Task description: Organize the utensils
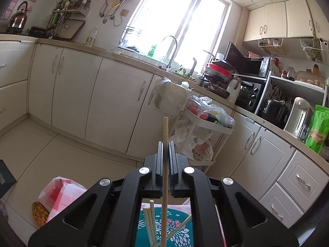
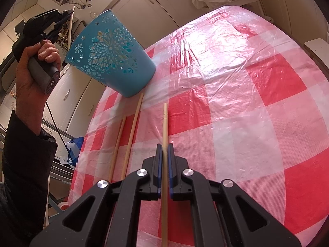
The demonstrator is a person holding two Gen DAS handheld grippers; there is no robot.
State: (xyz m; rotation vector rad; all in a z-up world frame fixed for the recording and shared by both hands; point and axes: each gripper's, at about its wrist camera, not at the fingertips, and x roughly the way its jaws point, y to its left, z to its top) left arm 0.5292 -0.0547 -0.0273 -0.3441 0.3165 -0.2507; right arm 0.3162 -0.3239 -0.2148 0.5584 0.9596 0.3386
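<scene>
Left gripper (image 1: 165, 144) clamps one chopstick (image 1: 165, 135) upright above the teal holder (image 1: 181, 232), which contains several chopsticks. Right gripper (image 2: 164, 146) clamps another chopstick (image 2: 165, 123) over the checked tablecloth (image 2: 246, 113); two loose chopsticks (image 2: 131, 135) lie beside it

Home kitchen. Cream base cabinets (image 1: 115, 94) under long countertop (image 1: 127, 56), sink faucet (image 1: 171, 50) before bright window (image 1: 178, 18). Kettle (image 1: 17, 17) on left, microwave (image 1: 249, 63) above toaster oven (image 1: 249, 94), electric water boiler (image 1: 299, 116). Wall cabinets (image 1: 281, 19) overhead. Red-checked plastic tablecloth (image 2: 236, 94) covering table.
</scene>
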